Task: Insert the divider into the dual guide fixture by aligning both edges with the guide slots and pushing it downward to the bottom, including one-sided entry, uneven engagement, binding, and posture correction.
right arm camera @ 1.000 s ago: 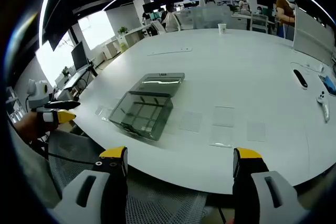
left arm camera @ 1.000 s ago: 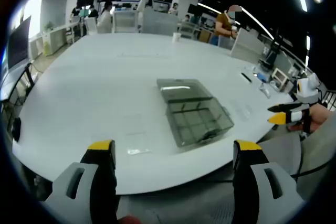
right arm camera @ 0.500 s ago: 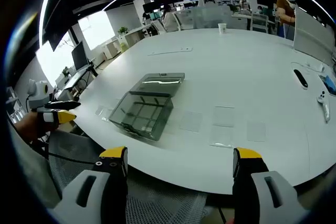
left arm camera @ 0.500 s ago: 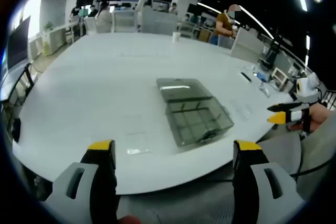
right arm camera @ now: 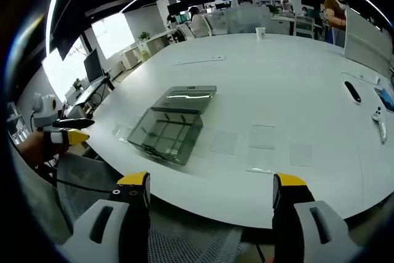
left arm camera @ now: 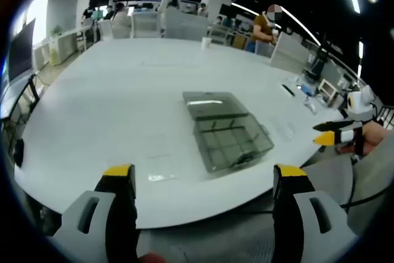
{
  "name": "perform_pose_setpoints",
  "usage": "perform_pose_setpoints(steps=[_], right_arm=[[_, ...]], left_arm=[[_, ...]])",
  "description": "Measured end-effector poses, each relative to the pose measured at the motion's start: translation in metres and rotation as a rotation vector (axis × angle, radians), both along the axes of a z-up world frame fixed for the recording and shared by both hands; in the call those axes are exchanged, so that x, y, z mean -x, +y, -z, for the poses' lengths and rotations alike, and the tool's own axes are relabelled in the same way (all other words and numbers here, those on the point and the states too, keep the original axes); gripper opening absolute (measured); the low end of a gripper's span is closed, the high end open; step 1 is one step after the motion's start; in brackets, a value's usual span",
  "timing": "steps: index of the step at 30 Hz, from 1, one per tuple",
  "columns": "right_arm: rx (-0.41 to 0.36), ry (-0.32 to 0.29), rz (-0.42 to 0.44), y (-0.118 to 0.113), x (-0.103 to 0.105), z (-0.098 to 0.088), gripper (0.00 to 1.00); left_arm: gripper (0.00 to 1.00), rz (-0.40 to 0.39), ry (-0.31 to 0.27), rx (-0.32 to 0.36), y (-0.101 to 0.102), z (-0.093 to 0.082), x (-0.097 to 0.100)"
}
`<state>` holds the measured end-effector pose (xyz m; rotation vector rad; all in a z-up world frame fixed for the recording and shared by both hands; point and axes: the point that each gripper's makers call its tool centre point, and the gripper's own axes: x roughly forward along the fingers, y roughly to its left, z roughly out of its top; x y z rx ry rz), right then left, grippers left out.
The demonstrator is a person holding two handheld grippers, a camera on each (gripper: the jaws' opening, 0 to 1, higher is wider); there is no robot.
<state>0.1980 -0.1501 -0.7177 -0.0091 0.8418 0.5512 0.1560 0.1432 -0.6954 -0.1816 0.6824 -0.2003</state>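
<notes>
A smoky clear box with inner grid walls, the guide fixture [left arm camera: 229,141] [right arm camera: 166,132], lies on the white table with its lid folded open behind it. Several clear flat dividers rest on the table: one [left arm camera: 161,167] near the left gripper's side, others [right arm camera: 263,135] [right arm camera: 224,141] to the fixture's right in the right gripper view. My left gripper [left arm camera: 205,180] stands open off the table's near edge, holding nothing. My right gripper [right arm camera: 211,186] is open too, also short of the table. Each gripper shows at the other view's side: the right gripper [left arm camera: 335,135], the left gripper [right arm camera: 64,130].
The big white table [left arm camera: 111,97] carries a paper cup [right arm camera: 261,32], a black remote [right arm camera: 352,92] and small gadgets at one end. A mesh chair seat [right arm camera: 184,238] lies below the table edge. People stand among desks far behind.
</notes>
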Motion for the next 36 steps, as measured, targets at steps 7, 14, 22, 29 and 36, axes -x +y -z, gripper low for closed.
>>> perform_pose_setpoints(steps=[7,14,22,29,36], right_arm=[[-0.002,-0.001,-0.001,0.0002,-0.0001,-0.0003,0.8],[0.004,-0.004,-0.012,-0.0002,0.0,0.0,0.79],[0.005,0.004,-0.018,-0.0008,-0.0013,0.0022,0.78],[0.004,0.008,-0.019,-0.0016,-0.0029,0.0035,0.78],[-0.004,0.012,-0.019,-0.0006,-0.0048,0.0042,0.78]], left_arm=[[0.9,0.002,-0.003,0.003,-0.0008,-0.0013,-0.0003],[0.9,0.006,-0.011,0.003,-0.0021,-0.0031,-0.0016],[0.89,0.005,-0.017,0.009,-0.0031,-0.0052,-0.0032],[0.89,0.012,-0.018,0.007,-0.0048,-0.0054,-0.0051],[0.89,0.013,-0.016,0.008,-0.0051,-0.0049,-0.0057]])
